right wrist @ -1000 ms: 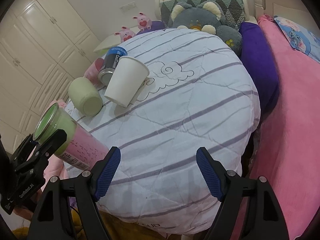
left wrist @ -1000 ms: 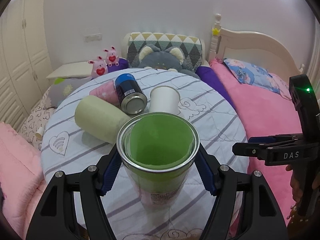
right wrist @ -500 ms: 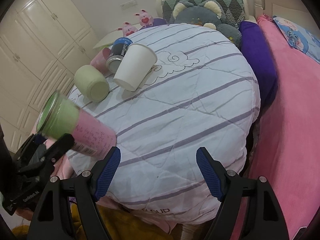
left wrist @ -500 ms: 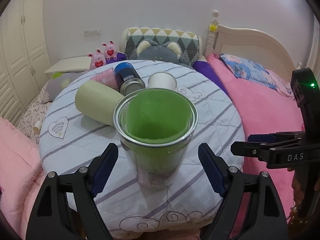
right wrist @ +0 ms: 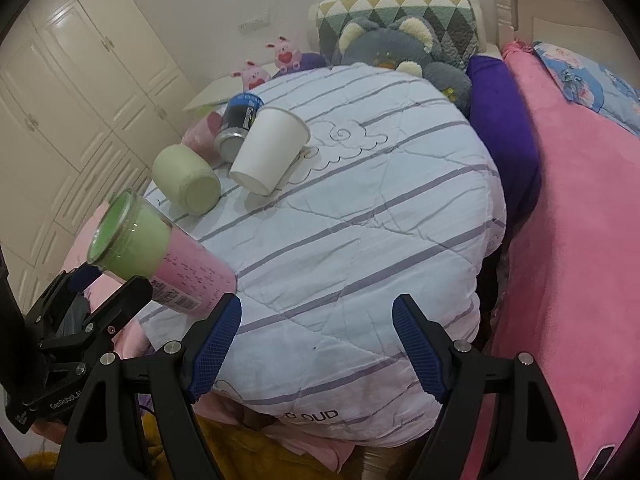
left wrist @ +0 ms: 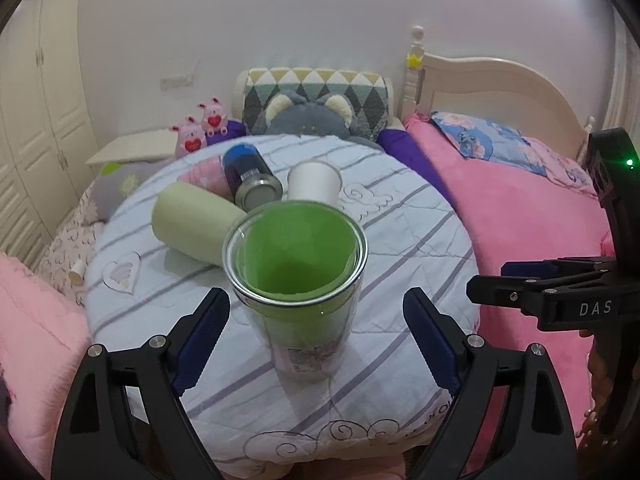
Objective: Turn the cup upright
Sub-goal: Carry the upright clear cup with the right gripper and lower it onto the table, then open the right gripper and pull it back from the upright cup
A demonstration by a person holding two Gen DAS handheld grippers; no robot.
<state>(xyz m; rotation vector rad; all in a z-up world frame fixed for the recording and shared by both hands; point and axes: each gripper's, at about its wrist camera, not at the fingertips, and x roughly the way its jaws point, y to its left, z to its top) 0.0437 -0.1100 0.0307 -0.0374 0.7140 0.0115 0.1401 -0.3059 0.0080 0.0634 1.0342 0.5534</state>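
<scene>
Since a second ago: left gripper (left wrist: 316, 336) unclamped from the green cup (left wrist: 298, 280) and drawn back, jaws now wide apart with the cup free between them.

Round table (left wrist: 420, 240) under a striped quilted cover, bed beyond. Right gripper (right wrist: 316, 344) parked over the near edge, jaws apart, holding nothing. Green cup near the front of the table, mouth up, base on the cover; seems upright in the left view, leaning only by lens bend in the right view. Behind it, well apart, four more lying on their sides: pale green cup (left wrist: 192, 224), white paper cup (left wrist: 314, 180), blue can (left wrist: 250, 176), pink cup (left wrist: 202, 176) half hidden.

Step in hand, by judgement: release after righting, nearly finished. Next: back straight away without brushing the rim; soft cover, tall cup, easy to topple.
</scene>
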